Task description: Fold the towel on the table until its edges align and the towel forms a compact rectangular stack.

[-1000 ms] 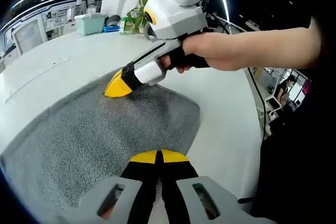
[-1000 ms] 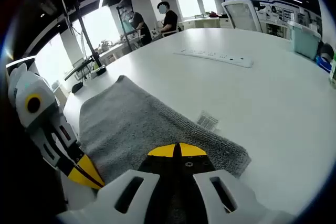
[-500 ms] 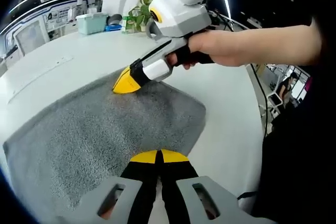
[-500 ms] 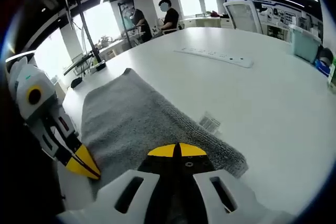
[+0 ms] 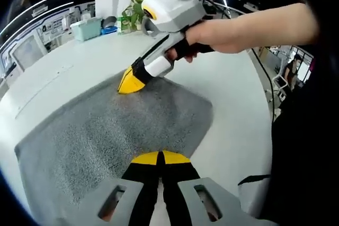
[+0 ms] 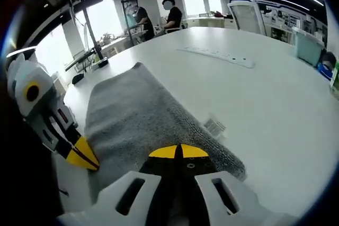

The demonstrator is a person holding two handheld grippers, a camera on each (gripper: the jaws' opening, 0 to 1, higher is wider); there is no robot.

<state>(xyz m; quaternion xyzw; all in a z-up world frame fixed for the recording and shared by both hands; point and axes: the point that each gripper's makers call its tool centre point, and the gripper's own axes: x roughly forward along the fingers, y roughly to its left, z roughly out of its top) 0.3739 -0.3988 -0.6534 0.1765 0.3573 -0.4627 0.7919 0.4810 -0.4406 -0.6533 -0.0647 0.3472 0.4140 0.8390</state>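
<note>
I find the grey towel (image 5: 122,130) lying flat on the white table (image 5: 233,109), spread from the near edge toward the far left in the left gripper view. My left gripper (image 5: 159,157) has its yellow tips together, jaws closed on the near edge of the towel, with cloth lying to either side of them. In the same view my right gripper (image 5: 128,83) comes in from the right, held in a hand (image 5: 212,35), its yellow tip down on the far edge of the towel; I cannot tell from here whether cloth sits between the jaws.

In the right gripper view the right gripper (image 6: 179,152) also shows its tips pressed together at the near edge of the towel (image 6: 132,120), which runs away from it as a long strip toward the far left. A white label (image 6: 214,126) sticks out from the towel's right edge onto the table (image 6: 265,104). The left gripper (image 6: 82,157) enters from the left, its yellow tip at the towel's left margin.

Farther across the table I note a white power strip (image 6: 217,55), and in the left gripper view a pale green bin (image 5: 87,27) and a green plant (image 5: 132,14) at the far side.
</note>
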